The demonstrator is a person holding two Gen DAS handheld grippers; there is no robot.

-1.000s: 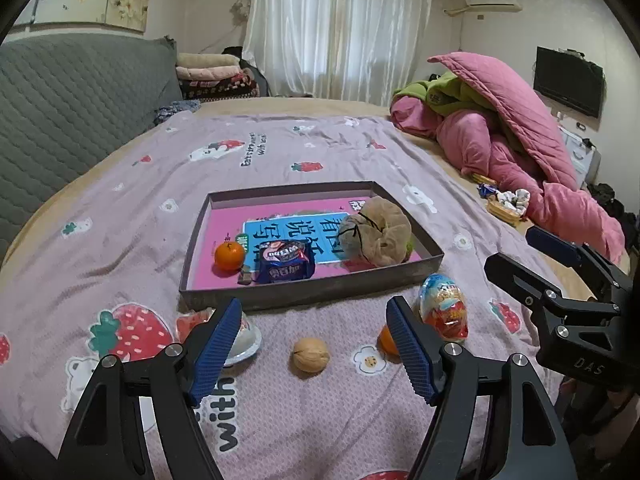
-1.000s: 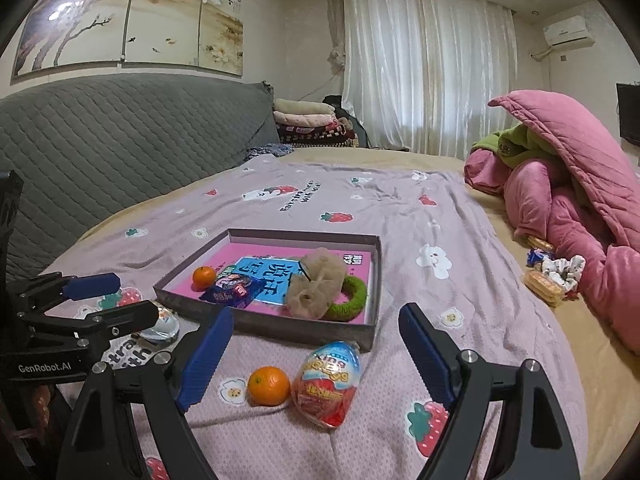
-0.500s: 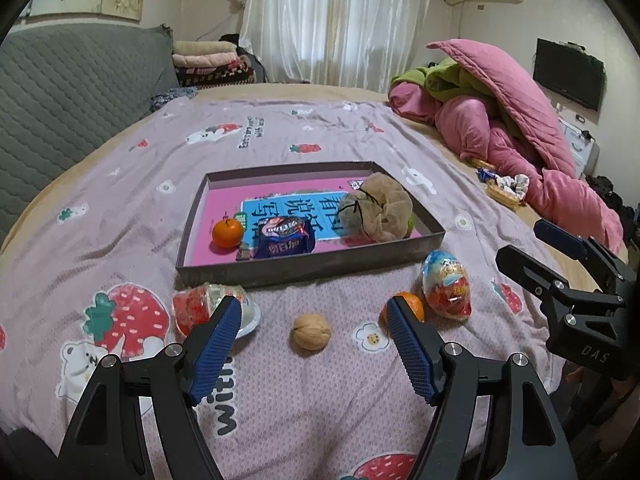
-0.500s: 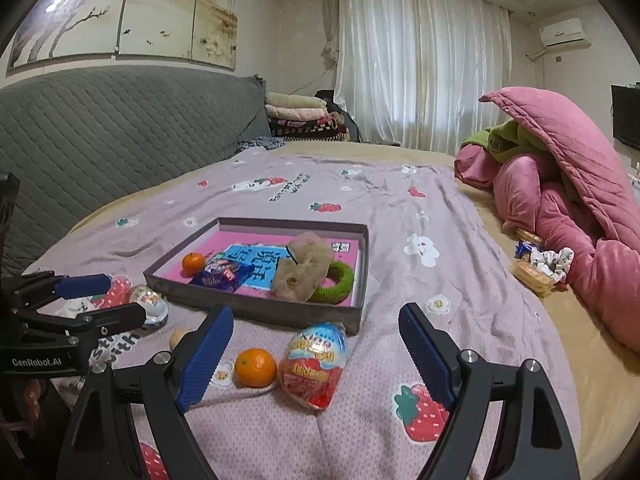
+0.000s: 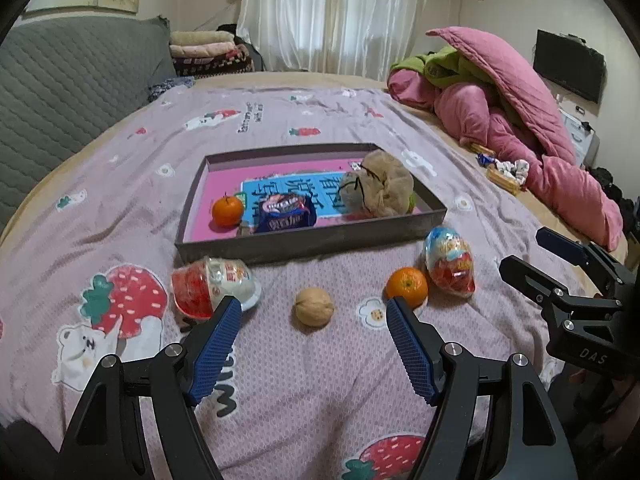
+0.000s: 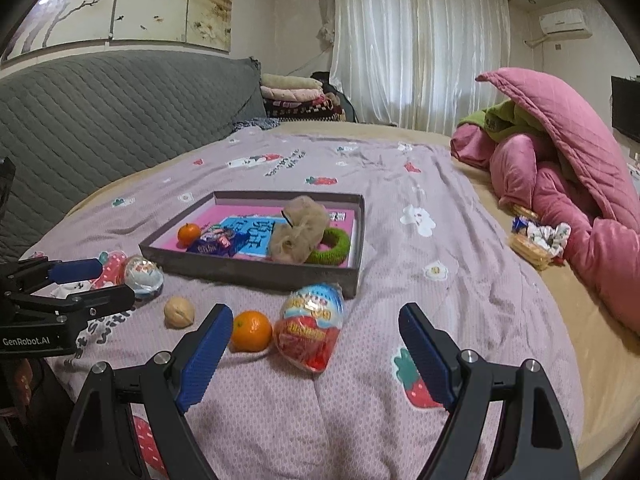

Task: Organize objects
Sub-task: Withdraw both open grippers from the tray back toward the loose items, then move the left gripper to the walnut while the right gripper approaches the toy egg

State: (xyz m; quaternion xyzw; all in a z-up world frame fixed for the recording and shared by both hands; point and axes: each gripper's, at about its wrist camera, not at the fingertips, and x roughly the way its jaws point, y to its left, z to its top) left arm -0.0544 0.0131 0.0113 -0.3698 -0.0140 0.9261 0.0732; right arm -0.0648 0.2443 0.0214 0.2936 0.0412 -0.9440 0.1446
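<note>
A grey box tray (image 5: 304,245) (image 6: 248,272) with a pink floor lies on the bed. It holds a tangerine (image 5: 227,211), a blue snack pack (image 5: 285,213), a beige scrunchie (image 5: 378,188) and a green ring (image 6: 335,245). In front of it lie a jelly cup (image 5: 212,285), a walnut (image 5: 314,306) (image 6: 179,311), a second tangerine (image 5: 406,285) (image 6: 251,330) and a wrapped toy egg (image 5: 450,262) (image 6: 312,332). My left gripper (image 5: 314,344) is open and empty, just short of the walnut. My right gripper (image 6: 316,354) is open and empty, just short of the egg.
A lilac printed sheet (image 5: 280,120) covers the bed. A pink quilt heap (image 5: 520,128) and small snack packets (image 6: 536,238) lie at the right. A grey padded headboard (image 6: 100,120) runs along the left. The bed's front edge is close below both grippers.
Both grippers have drawn back and risen a little, so the loose items now show fully ahead of the fingers. Nothing was picked up or moved.
</note>
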